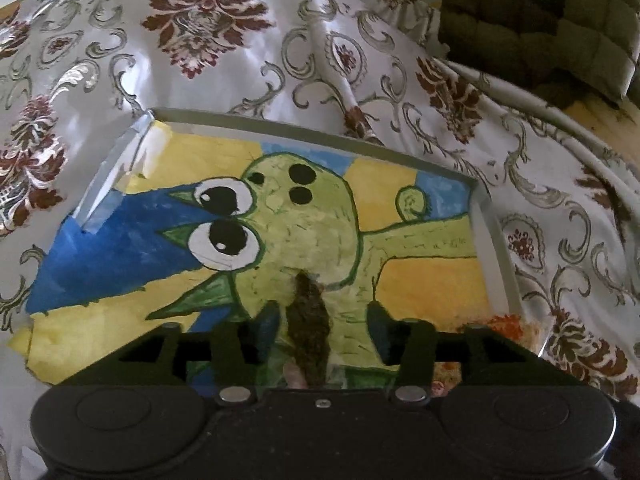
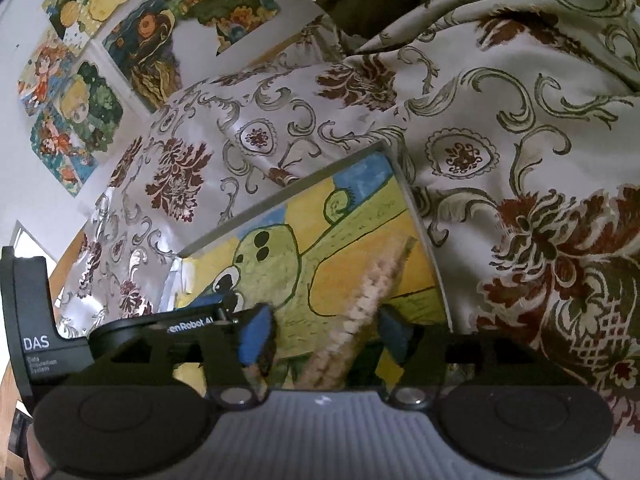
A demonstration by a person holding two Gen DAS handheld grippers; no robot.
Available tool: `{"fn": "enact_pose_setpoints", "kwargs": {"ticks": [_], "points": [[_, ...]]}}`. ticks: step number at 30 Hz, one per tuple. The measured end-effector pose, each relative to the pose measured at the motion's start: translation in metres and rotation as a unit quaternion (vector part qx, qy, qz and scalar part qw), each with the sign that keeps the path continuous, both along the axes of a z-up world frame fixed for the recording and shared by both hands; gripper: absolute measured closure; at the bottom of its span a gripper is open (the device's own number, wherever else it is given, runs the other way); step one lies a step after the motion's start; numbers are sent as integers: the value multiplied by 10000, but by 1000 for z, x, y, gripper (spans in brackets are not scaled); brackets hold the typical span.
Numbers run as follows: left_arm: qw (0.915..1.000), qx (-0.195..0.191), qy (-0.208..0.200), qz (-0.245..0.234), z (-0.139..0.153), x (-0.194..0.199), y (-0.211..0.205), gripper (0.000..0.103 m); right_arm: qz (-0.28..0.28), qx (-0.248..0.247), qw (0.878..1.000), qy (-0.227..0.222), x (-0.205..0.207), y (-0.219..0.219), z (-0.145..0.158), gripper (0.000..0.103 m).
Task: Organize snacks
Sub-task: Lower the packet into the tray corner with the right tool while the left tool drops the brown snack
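Damask cloth under painted tray; drawings on wall; both grippers parted, perhaps loosely around snacks.

Both the left claw and right claw hover with fingers spread apart.

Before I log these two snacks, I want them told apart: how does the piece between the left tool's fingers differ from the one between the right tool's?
The dark snack is brownish-black and rough, while the pale wafer is beige with a ridged edge. The dark snack is a short lump; the pale wafer is a long bar, tilted. Both sit between blue-padded fingers above the painted tray; whether they are gripped is unclear.
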State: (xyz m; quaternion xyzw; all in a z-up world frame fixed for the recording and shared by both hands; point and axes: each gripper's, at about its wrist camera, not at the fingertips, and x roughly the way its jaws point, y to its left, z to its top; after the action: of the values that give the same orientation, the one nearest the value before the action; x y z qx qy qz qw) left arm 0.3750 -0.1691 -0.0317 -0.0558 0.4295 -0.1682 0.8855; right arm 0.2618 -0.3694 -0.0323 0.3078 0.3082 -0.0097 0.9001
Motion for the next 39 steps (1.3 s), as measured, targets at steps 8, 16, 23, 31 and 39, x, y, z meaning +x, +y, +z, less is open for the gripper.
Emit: {"fn": "enact_pose_setpoints", "kwargs": {"ticks": [8,16,23,31,39], "points": [[9996,-112,-142,214,14,-7,22,18,235,61,9991,-358,-8,-2,16,4],[9981,91,-455,404,37,-26,44,4,187,-27,9974,-691,-22,-9,31,0],[9957,304,-764,428,56,-58,59,1,89,-432,9957,-820,-43,-2,41,0],[9931,363,-1030,424,60,-113,78,1,70,-909,9902,-1063,-78,17,56,0],[9916,501,-1113,420,47,-167,101,1,47,-1327,9852,-1082,-110,38,62,0]]}}
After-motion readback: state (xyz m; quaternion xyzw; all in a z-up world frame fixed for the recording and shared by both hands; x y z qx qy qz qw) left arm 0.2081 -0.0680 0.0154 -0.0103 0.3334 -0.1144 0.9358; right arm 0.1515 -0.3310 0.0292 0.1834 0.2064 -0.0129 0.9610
